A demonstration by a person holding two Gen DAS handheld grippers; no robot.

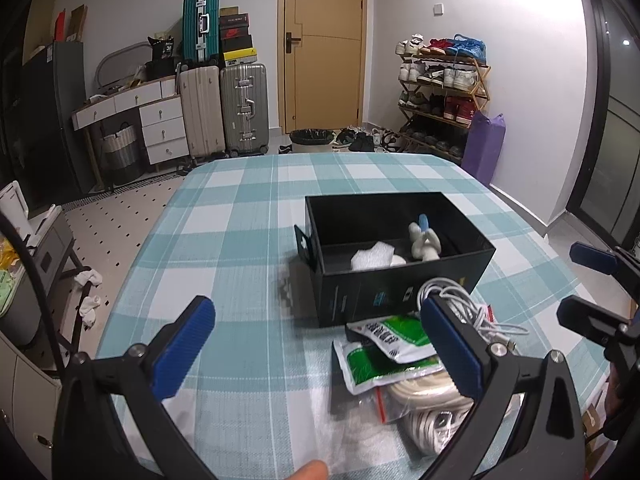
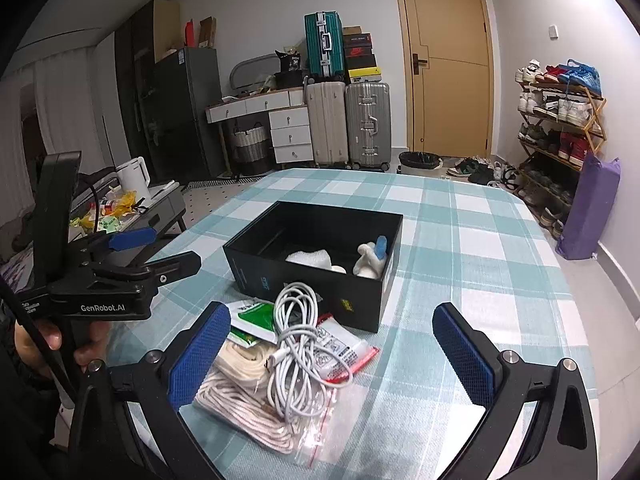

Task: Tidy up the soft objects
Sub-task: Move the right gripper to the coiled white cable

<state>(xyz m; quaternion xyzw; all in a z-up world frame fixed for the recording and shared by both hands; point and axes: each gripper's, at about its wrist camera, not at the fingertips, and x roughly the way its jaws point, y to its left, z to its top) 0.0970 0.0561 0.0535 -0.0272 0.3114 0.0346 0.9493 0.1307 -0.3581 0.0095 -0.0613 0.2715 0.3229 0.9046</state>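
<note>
A black open box [image 1: 400, 288] [image 2: 320, 276] stands on the checked tablecloth and holds a white foam sheet [image 2: 310, 258] and a white-and-blue soft piece [image 2: 372, 258]. In front of it lies a pile: a coiled white cable [image 2: 296, 344] [image 1: 452, 300], green-and-white packets [image 1: 384, 344] [image 2: 256, 316], a red-printed packet [image 2: 340, 350] and cream rope in a zip bag [image 2: 240, 396] [image 1: 428, 412]. My left gripper [image 1: 320, 344] is open and empty, above the cloth left of the pile. My right gripper [image 2: 332, 352] is open and empty over the pile.
The table [image 2: 480, 264] has a teal checked cloth. Beyond it are suitcases [image 2: 348, 124], a drawer unit [image 2: 290, 132], a door [image 2: 444, 60], a shoe rack [image 2: 560, 120], a bin [image 2: 420, 162] and a purple bag [image 2: 588, 208]. A cluttered side table [image 2: 132, 208] stands left.
</note>
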